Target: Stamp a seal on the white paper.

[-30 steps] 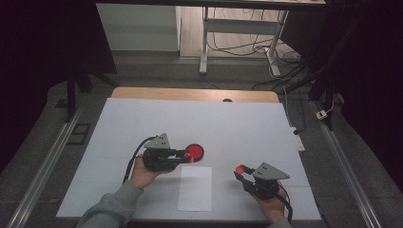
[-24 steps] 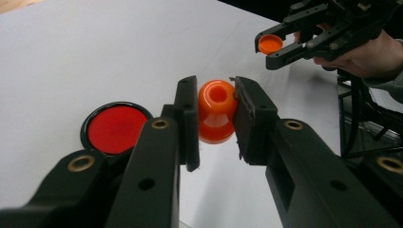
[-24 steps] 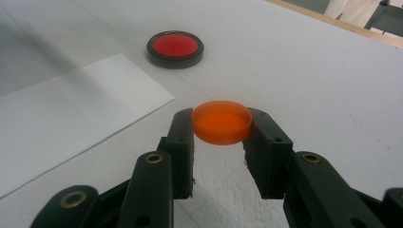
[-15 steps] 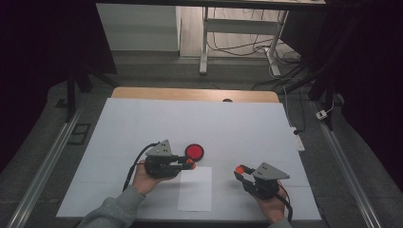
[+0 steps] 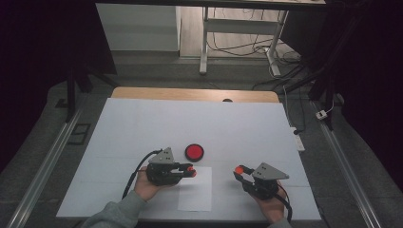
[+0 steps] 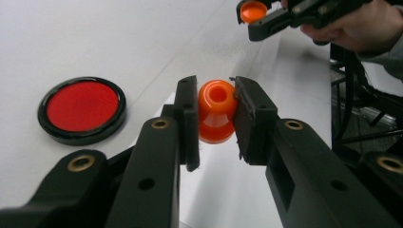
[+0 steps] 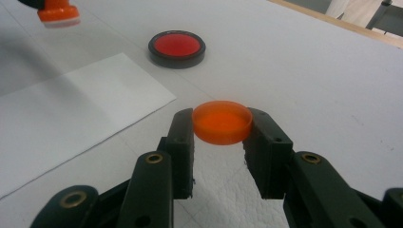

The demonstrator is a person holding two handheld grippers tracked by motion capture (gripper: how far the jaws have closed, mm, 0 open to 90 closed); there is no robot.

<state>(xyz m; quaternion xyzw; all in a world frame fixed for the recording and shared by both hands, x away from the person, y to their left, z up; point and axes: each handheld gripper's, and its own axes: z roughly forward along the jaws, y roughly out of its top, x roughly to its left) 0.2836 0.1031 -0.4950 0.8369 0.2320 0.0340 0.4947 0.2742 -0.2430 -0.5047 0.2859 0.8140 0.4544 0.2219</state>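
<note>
My left gripper [image 5: 191,170] is shut on a small orange stamp [image 6: 216,111], gripped by its sides between the pads, and hovers at the far left corner of a white paper sheet [image 5: 196,190]. A round red ink pad in a black case [image 5: 194,152] lies just beyond it on the table; it also lies left of the jaws [image 6: 81,109]. My right gripper [image 5: 239,170] is shut on a shallow orange cap [image 7: 222,121], held level just above the table to the right of the sheet. The left gripper view shows that cap [image 6: 252,10] at top right.
The white table cover [image 5: 142,123] stretches wide around the hands, with a wooden edge [image 5: 190,93] at the back. Metal rails [image 5: 43,171] run along both sides. A cable trails from each gripper toward the person.
My left gripper has drawn back from the ink pad toward the person, sinking slightly, and now sits at the paper's far edge. The right gripper has stayed put.
</note>
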